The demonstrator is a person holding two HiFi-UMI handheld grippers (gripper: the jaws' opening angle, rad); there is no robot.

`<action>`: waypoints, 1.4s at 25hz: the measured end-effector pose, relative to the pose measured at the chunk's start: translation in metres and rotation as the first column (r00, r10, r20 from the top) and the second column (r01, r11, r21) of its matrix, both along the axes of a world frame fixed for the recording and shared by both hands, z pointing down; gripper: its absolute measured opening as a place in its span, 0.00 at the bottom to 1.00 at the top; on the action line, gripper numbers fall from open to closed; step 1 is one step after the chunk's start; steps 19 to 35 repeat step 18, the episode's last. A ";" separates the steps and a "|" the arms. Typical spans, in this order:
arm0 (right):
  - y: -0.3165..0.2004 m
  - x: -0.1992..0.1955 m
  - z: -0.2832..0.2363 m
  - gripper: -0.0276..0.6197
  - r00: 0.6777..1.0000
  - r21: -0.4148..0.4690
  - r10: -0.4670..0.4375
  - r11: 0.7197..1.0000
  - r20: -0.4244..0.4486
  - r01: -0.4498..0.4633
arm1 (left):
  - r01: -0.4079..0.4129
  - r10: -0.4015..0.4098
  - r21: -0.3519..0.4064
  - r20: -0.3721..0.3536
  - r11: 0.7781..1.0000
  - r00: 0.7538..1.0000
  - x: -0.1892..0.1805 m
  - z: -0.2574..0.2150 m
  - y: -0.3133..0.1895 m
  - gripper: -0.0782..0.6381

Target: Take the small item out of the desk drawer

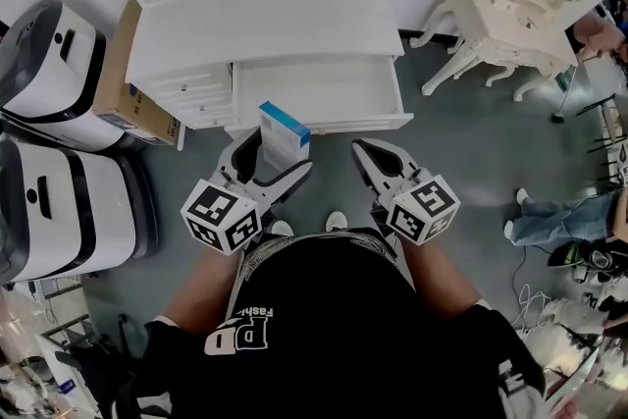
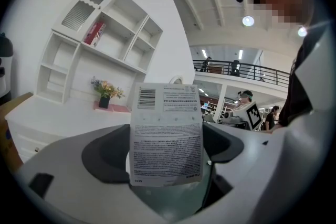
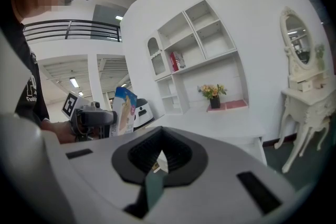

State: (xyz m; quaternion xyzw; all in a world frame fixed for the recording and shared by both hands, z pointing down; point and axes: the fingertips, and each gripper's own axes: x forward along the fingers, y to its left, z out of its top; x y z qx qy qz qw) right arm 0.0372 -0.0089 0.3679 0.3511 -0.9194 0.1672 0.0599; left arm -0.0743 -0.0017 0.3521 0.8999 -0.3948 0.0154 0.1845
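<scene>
head view: one small packet (image 1: 284, 134) stands upright in the left claw (image 1: 280, 164), outside the one open drawer (image 1: 314, 93), near its front; right claw (image 1: 369, 155) closed, empty | left gripper view: jaws clamp the packet's lower part; it looks flat, light and bendable, so a gentle hold low down should do | right gripper view: jaws together, nothing between; two claws.

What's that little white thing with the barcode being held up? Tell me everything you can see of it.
The small box is flat, seemingly cardboard. Its back is white with a barcode and fine print too small to read; its front, seen from the right gripper view, is blue with a colourful picture. It stands upright, its lower part clamped in the jaws of the left gripper, in the air before the open drawer.
</scene>
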 end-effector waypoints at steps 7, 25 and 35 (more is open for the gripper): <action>0.001 0.008 0.004 0.05 1.000 -0.011 0.012 1.000 0.002 -0.012 | 0.023 -0.023 0.004 0.000 1.000 1.000 -0.004 -0.001 -0.002 0.72; 0.002 0.007 0.003 0.05 1.000 -0.010 0.003 1.000 0.007 -0.003 | 0.026 -0.026 -0.006 -0.008 1.000 1.000 0.001 0.002 0.001 0.72; 0.002 0.007 0.003 0.05 1.000 -0.010 0.003 1.000 0.007 -0.003 | 0.026 -0.026 -0.006 -0.008 1.000 1.000 0.001 0.002 0.001 0.72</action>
